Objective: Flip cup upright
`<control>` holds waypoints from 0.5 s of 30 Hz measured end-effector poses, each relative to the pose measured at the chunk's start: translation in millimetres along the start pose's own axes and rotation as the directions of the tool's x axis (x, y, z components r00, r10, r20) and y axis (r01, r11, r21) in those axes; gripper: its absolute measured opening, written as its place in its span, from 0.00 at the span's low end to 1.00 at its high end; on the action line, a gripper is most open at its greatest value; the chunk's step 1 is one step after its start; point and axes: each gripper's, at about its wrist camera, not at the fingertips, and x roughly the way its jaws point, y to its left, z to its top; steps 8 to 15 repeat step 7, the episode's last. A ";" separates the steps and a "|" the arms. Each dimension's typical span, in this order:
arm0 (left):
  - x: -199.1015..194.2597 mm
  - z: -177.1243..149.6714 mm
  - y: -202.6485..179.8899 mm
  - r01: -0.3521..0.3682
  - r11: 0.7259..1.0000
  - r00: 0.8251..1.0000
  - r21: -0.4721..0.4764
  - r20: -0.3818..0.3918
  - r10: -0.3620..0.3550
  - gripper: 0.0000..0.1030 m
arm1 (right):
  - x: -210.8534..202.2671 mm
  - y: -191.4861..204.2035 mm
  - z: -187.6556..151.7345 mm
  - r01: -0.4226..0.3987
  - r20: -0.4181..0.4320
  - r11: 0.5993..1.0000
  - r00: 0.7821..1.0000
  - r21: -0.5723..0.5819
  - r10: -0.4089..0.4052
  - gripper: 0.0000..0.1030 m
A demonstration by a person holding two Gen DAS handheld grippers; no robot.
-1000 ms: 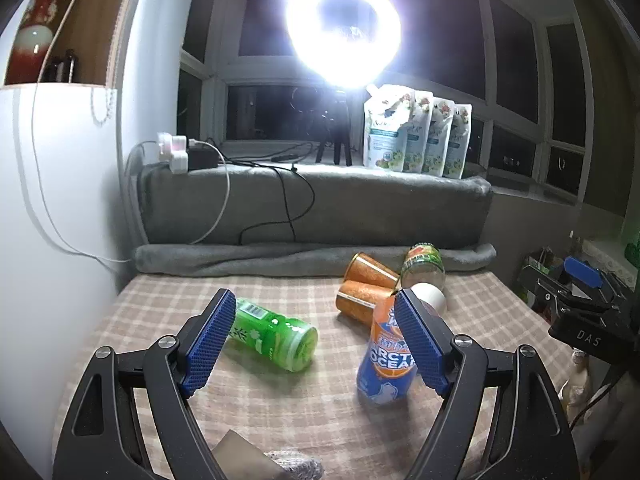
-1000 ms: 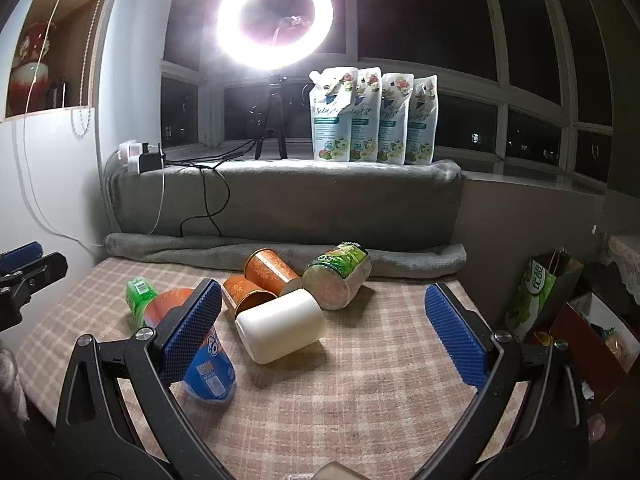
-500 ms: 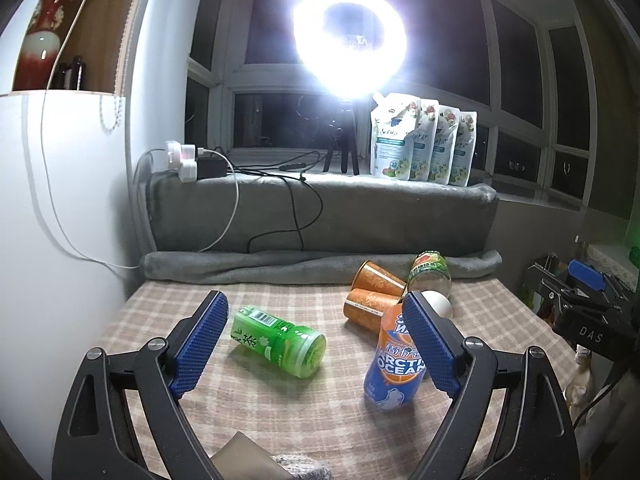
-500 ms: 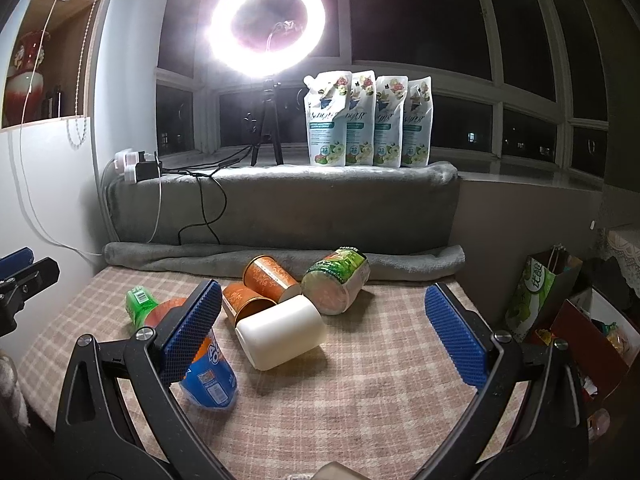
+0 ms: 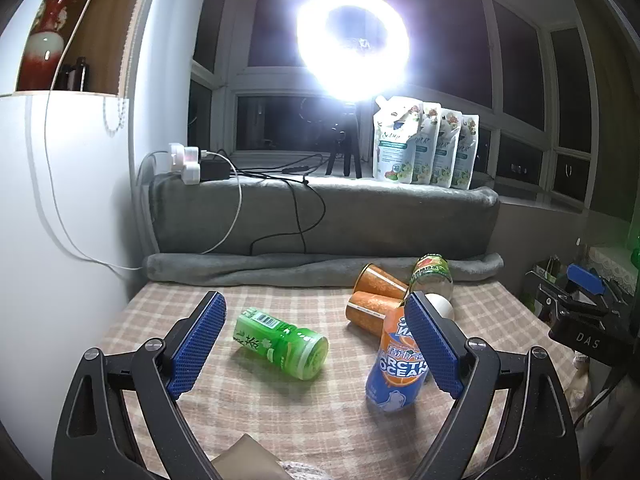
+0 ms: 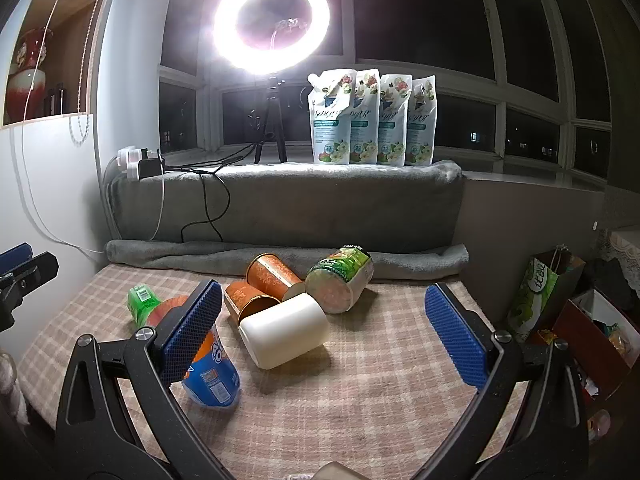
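While both tools hover with jaws spread, left tool (image 5: 316, 344) and right tool (image 6: 324, 332) gripping nothing, white cup (image 6: 285, 335) on its side, touching orange cups (image 6: 248, 300), checked tabletop (image 6: 360, 400).

Glaring ring light (image 5: 353, 44), dark windows, fisheye-bent edges, soft shadows

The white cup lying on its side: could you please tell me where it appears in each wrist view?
Left wrist: white cup, right of centre, mostly hidden behind the blue pad.
Right wrist: centre, fully visible.
Shared landmark: the two orange cups beside it.
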 end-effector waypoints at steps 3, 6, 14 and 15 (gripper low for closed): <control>-0.2 0.0 -0.3 -0.001 1.000 1.000 -0.001 0.000 0.001 0.88 | 0.9 0.5 -0.6 -0.004 -0.002 1.000 1.000 -0.003 0.004 1.00; -0.6 -0.3 0.6 -0.003 1.000 1.000 -0.003 0.001 0.003 0.88 | 1.4 0.8 -0.5 -0.005 -0.003 1.000 1.000 -0.005 0.005 1.00; -0.6 -0.1 0.5 -0.003 1.000 1.000 -0.003 0.002 0.003 0.88 | 1.6 1.0 -0.7 -0.006 -0.004 1.000 1.000 -0.006 0.006 1.00; -0.6 -0.1 0.5 -0.003 1.000 1.000 -0.003 0.002 0.003 0.88 | 1.6 1.0 -0.7 -0.006 -0.004 1.000 1.000 -0.006 0.006 1.00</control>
